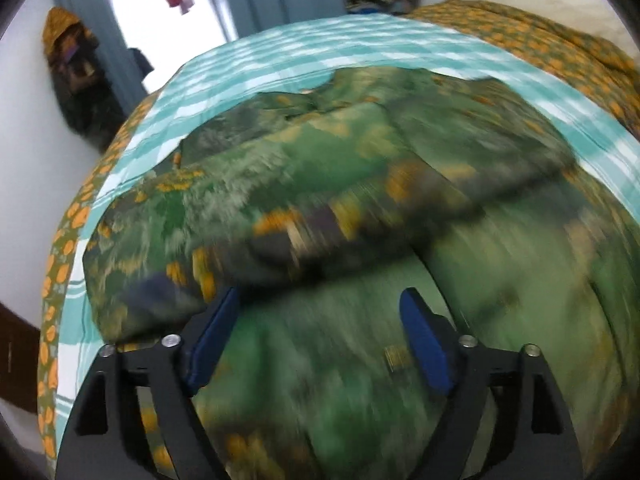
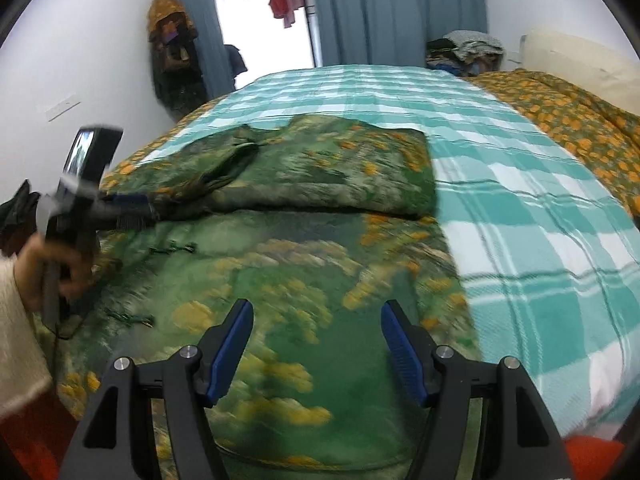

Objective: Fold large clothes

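Observation:
A large green garment with orange flowers (image 1: 360, 360) lies spread on a teal checked blanket (image 1: 280, 52). Its far part is folded back over the near part, which leaves a thick fold edge (image 2: 304, 210) running across. My left gripper (image 1: 320, 312) hovers over the near layer just before that edge, open, with nothing pinched between its blue pads (image 1: 424, 344). In the right wrist view the left gripper (image 2: 140, 211) reaches the fold's left end, held by a hand (image 2: 68, 268) in a cream sleeve. My right gripper (image 2: 318, 324) stands open above the near layer (image 2: 288, 280), empty.
The teal blanket (image 2: 520, 208) runs on to the right, over an orange-flowered sheet (image 2: 568, 120) and a pale pillow (image 2: 580, 60). A pile of clothes (image 2: 468, 50) sits at the bed's far end. Blue curtains (image 2: 380, 8) flank a bright doorway; garments hang on the left wall (image 2: 172, 48).

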`<state>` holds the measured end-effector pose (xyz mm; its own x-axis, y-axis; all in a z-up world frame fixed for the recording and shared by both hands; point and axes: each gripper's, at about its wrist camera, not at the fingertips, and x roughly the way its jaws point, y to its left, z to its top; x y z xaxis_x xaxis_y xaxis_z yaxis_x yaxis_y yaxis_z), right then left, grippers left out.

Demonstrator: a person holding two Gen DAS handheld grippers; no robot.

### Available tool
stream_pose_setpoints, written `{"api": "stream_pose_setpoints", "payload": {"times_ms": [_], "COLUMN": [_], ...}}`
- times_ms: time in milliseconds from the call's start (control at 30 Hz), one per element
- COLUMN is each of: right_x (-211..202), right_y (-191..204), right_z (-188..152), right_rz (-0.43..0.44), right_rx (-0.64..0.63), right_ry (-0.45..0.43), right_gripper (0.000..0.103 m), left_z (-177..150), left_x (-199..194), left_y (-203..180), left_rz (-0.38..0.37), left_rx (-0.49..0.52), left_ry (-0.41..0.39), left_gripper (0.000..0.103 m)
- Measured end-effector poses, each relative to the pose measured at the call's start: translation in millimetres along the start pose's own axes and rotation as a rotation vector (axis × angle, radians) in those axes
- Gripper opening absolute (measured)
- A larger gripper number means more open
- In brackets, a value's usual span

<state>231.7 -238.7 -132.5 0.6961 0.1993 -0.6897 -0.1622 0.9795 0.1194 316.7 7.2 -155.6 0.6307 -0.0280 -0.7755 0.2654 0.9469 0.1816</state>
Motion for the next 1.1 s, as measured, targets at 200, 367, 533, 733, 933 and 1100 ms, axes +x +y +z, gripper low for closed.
{"api": "stream_pose_setpoints", "payload": {"times_ms": [200, 367, 533, 733, 933, 1100], "right_x": [54, 137, 205, 195, 220, 216], "right_y": [17, 42, 53, 66, 67, 55], "right_z": [73, 121, 128, 176, 180, 157], "right_rz": [0.296, 0.394, 0.316, 0.266, 0.154, 0.088], "right_rx": [0.174, 0.296, 0.384, 0.233, 0.137, 0.078], "right_ry": [0.077, 0.187, 0.352, 0.236, 0.273, 0.257], "right_gripper": [0.068, 0.068, 0.065, 0.017, 0.026, 0.045], "left_z": [-45, -81, -95, -99, -94, -70], "left_x": [-26, -29, -29, -29, -31, -37], "left_y": [17, 45, 60, 62, 60, 80], "left_rz": [-0.036, -0.041, -0.072, -0.101, -0.103, -0.117], "left_rx": [-0.119, -0.306, -0.379, -0.391, -0.399, -0.449], "left_ry": [-0.010, -0.012, -0.009, -0.016, -0.001, 0.030], "left_gripper": [0.085, 0.085, 0.085, 0.088, 0.088, 0.088]}}
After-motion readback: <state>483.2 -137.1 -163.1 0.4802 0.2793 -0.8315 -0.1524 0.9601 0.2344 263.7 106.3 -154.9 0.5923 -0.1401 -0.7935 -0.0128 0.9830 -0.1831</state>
